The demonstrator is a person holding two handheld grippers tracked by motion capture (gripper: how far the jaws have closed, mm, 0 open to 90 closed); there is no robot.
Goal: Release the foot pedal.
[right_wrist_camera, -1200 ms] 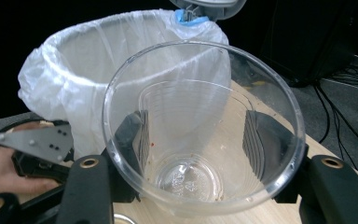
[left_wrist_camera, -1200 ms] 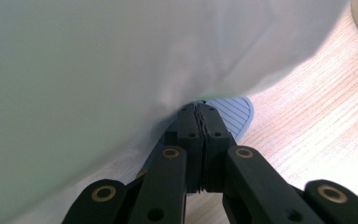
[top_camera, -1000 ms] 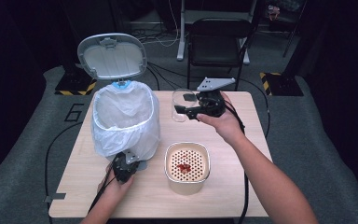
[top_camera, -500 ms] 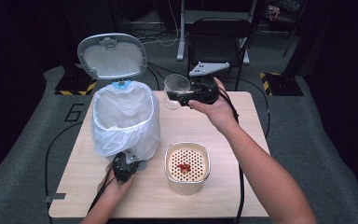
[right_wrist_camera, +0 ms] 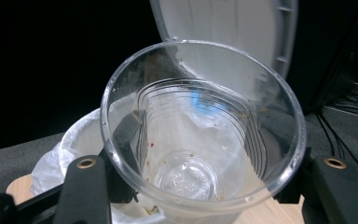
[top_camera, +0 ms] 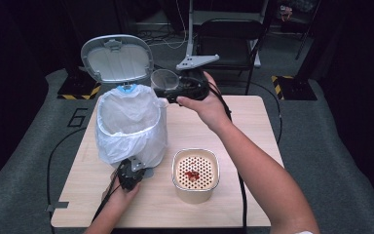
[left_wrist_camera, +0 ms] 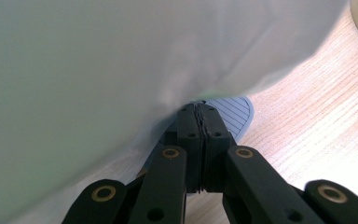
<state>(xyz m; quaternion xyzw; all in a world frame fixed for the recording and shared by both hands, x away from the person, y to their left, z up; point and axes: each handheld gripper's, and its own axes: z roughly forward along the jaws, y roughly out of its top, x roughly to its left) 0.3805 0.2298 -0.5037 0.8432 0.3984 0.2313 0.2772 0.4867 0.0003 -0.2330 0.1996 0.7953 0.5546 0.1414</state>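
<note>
Clear, thin plastic forms the cup [top_camera: 165,79], which the right hand-held gripper [top_camera: 175,90] holds clamped above the far edge of the pale wood-grain bench [top_camera: 253,146], just right of the bin's raised grey lid [top_camera: 117,58]. In the high view the cup lies tilted, its long axis near level and its round mouth turned toward the camera. Left of it stands the bin [top_camera: 131,126], a rounded tub lined with a crinkled white bag whose rim folds over the edge. On the near side of the bench sits a cream, round-cornered square container [top_camera: 195,168] with a perforated top and a red smear on it. The left hand-held gripper [top_camera: 136,165] rests at the foot of the bin. Grey carpet and a dark room with a black chair [top_camera: 231,34] lie beyond.

From the left gripper view, the left hand-held gripper [left_wrist_camera: 200,109] has its black jaws pressed together, tips on a ribbed grey pedal [left_wrist_camera: 233,112] under the smooth white bag [left_wrist_camera: 121,60].

From the right gripper view, the cup [right_wrist_camera: 200,135] faces the lens mouth-first, ridged inside with small reddish specks, a black jaw on either wall; lid [right_wrist_camera: 223,28] and bag [right_wrist_camera: 74,149] sit behind.
</note>
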